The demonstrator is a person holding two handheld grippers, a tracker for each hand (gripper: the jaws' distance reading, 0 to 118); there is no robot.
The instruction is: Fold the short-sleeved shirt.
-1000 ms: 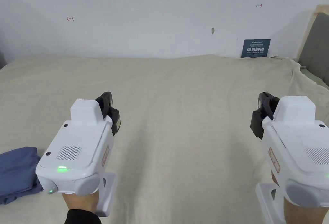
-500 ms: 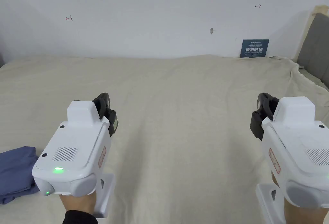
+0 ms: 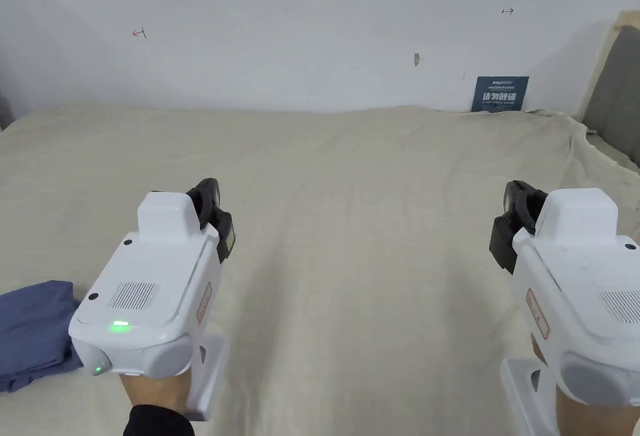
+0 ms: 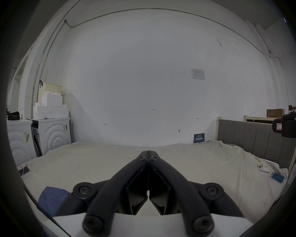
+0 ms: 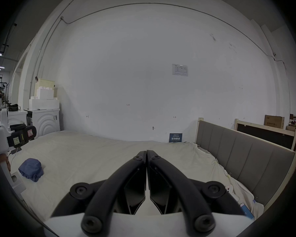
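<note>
Shirt (image 3: pixel 31 324) sits bunched in a blue heap at the left edge of the bed (image 3: pixel 375 206), beside my left gripper (image 4: pixel 148 153). Right gripper (image 5: pixel 146 152) well apart. Both jaw pairs closed, empty. I judge folding not started.

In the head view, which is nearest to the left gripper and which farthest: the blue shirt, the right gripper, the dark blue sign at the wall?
From the left gripper:
1. Blue shirt, bunched on the bed at its left, near the person.
2. Right gripper, across the bed to the right.
3. Dark blue sign, far right, against the wall.
</note>
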